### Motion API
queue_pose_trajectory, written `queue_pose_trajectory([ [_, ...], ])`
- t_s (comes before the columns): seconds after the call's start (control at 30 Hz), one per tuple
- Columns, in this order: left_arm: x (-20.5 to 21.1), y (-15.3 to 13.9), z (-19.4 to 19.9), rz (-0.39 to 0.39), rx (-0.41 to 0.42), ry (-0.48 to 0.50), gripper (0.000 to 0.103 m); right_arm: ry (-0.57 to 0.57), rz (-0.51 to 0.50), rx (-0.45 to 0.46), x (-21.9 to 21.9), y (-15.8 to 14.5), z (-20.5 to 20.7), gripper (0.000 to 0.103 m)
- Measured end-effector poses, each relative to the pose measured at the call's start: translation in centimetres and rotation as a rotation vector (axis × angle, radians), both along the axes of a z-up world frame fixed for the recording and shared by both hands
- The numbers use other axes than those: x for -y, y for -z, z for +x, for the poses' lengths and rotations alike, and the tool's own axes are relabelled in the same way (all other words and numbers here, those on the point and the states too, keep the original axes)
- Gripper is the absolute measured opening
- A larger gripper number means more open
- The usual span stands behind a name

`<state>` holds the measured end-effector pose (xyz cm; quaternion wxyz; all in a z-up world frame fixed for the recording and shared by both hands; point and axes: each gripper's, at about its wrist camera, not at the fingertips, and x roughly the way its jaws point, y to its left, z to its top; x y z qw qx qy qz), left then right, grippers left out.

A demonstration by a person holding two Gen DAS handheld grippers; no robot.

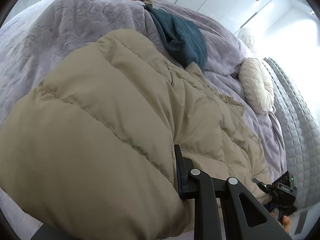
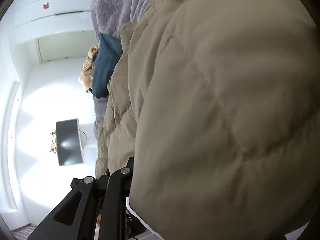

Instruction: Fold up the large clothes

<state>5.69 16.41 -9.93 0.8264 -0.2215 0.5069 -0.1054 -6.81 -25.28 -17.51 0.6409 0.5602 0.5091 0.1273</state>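
Puffer jacket [image 1: 104, 120], beige, quilted, lies on purple bedspread [image 1: 60, 30]. We note long axis running from both claws away toward teal garment [image 1: 180, 38] and headboard pillow [image 1: 256, 86]. Left gripper [image 1: 180, 172]: one finger visible, pressed against jacket bulk, other hidden by fabric; we judge it pinching jacket edge. Right gripper [image 2: 130, 172]: near finger only, fabric drapes over rest; grip state, cannot tell. Jacket bulk sits left of left claw, right of right claw. Both claws at jacket's near end, equally near; we expect fold away from us.
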Motion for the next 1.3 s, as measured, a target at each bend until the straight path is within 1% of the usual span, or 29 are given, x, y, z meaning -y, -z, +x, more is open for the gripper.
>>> queue_pose_trajectory([
  [0.17, -1.1, 0.0, -3.7, -0.018, -0.049, 0.045, 0.025, -0.014, -0.016, -0.029, -1.0, -1.1, -4.3, 0.021],
  [0.3, -2.5, 1.4, -7.6, -0.042, -0.123, 0.067, 0.025, -0.004, -0.018, -0.077, -1.9, -0.9, -7.8, 0.022],
  [0.37, -3.0, 2.1, -9.3, -0.041, -0.151, 0.081, 0.025, 0.002, -0.026, -0.105, -3.3, -0.9, -9.4, 0.022],
  [0.43, -3.4, 2.8, -10.6, -0.044, -0.170, 0.095, 0.025, 0.015, -0.020, -0.121, -3.2, -0.5, -10.2, 0.022],
  [0.5, -3.8, 3.7, -10.9, -0.063, -0.195, 0.099, 0.025, 0.034, -0.010, -0.146, -2.7, 0.6, -10.7, 0.024],
  [0.57, -4.1, 4.5, -10.9, -0.066, -0.211, 0.097, 0.025, 0.039, -0.007, -0.174, -2.7, 1.5, -10.5, 0.029],
  [0.63, -3.7, 4.7, -10.8, -0.046, -0.221, 0.109, 0.025, 0.044, -0.021, -0.206, -2.6, 2.2, -10.3, 0.034],
  [0.73, -3.3, 4.4, -11.2, -0.013, -0.221, 0.119, 0.025, 0.053, -0.049, -0.233, -2.5, 1.8, -10.3, 0.040],
  [0.8, -3.3, 4.0, -11.3, 0.014, -0.236, 0.107, 0.034, 0.055, -0.090, -0.270, -2.5, 1.1, -10.3, 0.048],
  [0.83, -3.2, 3.8, -11.3, 0.033, -0.247, 0.091, 0.045, 0.052, -0.116, -0.292, -2.5, 0.8, -10.4, 0.056],
  [0.87, -3.4, 3.6, -11.4, 0.048, -0.254, 0.075, 0.049, 0.047, -0.148, -0.317, -2.3, 0.4, -10.6, 0.060],
  [0.97, -3.8, 3.1, -11.9, 0.072, -0.274, 0.072, 0.049, 0.056, -0.196, -0.342, -2.5, -1.3, -11.0, 0.065],
  [1.0, -3.8, 2.8, -12.1, 0.085, -0.276, 0.077, 0.049, 0.061, -0.207, -0.348, -2.4, -1.7, -11.0, 0.070],
  [1.03, -4.0, 2.5, -12.3, 0.101, -0.278, 0.084, 0.049, 0.067, -0.222, -0.349, -2.4, -2.3, -11.2, 0.073],
  [1.1, -3.9, 1.9, -12.5, 0.136, -0.281, 0.104, 0.049, 0.069, -0.255, -0.352, -2.8, -3.5, -11.3, 0.077],
  [1.13, -3.9, 1.5, -12.7, 0.154, -0.280, 0.117, 0.049, 0.066, -0.276, -0.357, -2.9, -4.0, -11.1, 0.081],
  [1.23, -4.0, 0.4, -13.2, 0.180, -0.267, 0.145, 0.050, 0.054, -0.335, -0.355, -3.8, -5.5, -11.0, 0.081],
  [1.27, -4.1, 0.1, -13.4, 0.189, -0.271, 0.142, 0.065, 0.050, -0.353, -0.357, -4.0, -6.0, -10.9, 0.083],
  [1.3, -4.1, -0.3, -13.6, 0.201, -0.266, 0.154, 0.074, 0.045, -0.363, -0.358, -4.1, -6.4, -10.6, 0.084],
])
